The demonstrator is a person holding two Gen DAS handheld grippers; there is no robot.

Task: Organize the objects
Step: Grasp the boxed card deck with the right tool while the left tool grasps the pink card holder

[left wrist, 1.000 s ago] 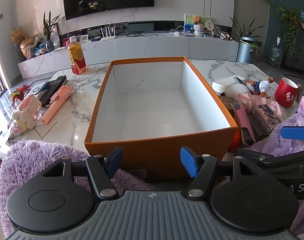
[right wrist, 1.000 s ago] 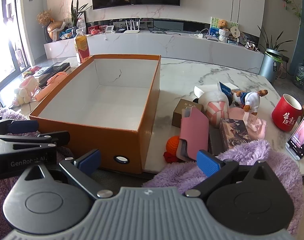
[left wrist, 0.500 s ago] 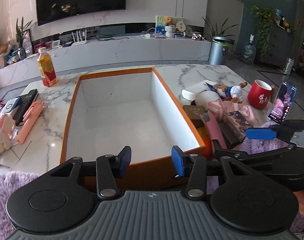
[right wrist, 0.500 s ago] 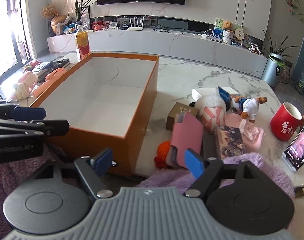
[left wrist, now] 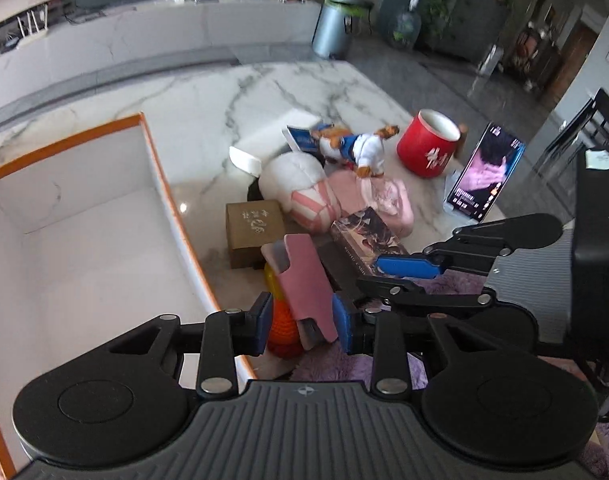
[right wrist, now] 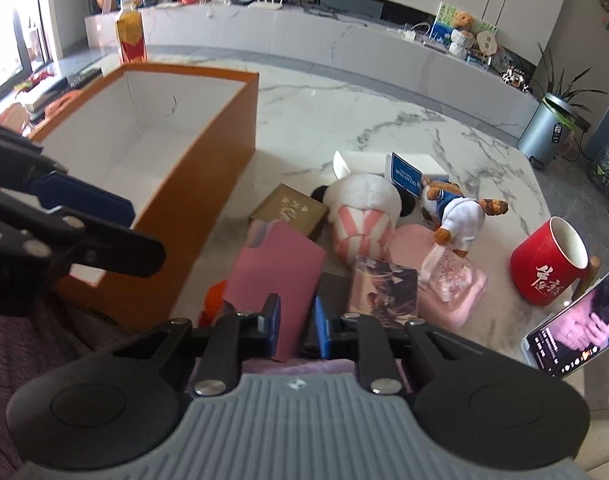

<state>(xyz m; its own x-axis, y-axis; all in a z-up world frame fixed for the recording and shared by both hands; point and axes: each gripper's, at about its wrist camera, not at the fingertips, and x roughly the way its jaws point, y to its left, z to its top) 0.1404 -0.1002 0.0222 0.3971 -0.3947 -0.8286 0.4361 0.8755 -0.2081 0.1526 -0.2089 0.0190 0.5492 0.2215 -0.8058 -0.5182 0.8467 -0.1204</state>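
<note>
2 claws are over the clutter just right of the orange box [right wrist: 208, 184], and the pink case [right wrist: 276, 276] is the thing nearest both.

Nearest, the right claw [right wrist: 297, 330] has narrowed to a slim gap at the case's near end. The case's lower edge sits between the pads, but I cannot tell whether they are pinching it or only straddling it. The case's long axis runs away from this claw, roughly in line with its fingers, so the grip would fall on the short near end.

The left claw [left wrist: 302, 322] stands moderately open and holds nothing. In the right wrist view it hangs by the box's near right corner, beside the case, not on it. The right hand is therefore judged the better placed of the 2.

An orange ball [left wrist: 282, 320] lies under the case, between it and the box wall, so the case is tilted, not flat. Carrying it into the box, which shows nothing inside in the part in view, means going left over the rim.

Farther off to the right of the box are a brown carton [left wrist: 254, 232], a plush doll [left wrist: 300, 188] and 1 red mug [left wrist: 428, 144] on the marble table [right wrist: 344, 112].
</note>
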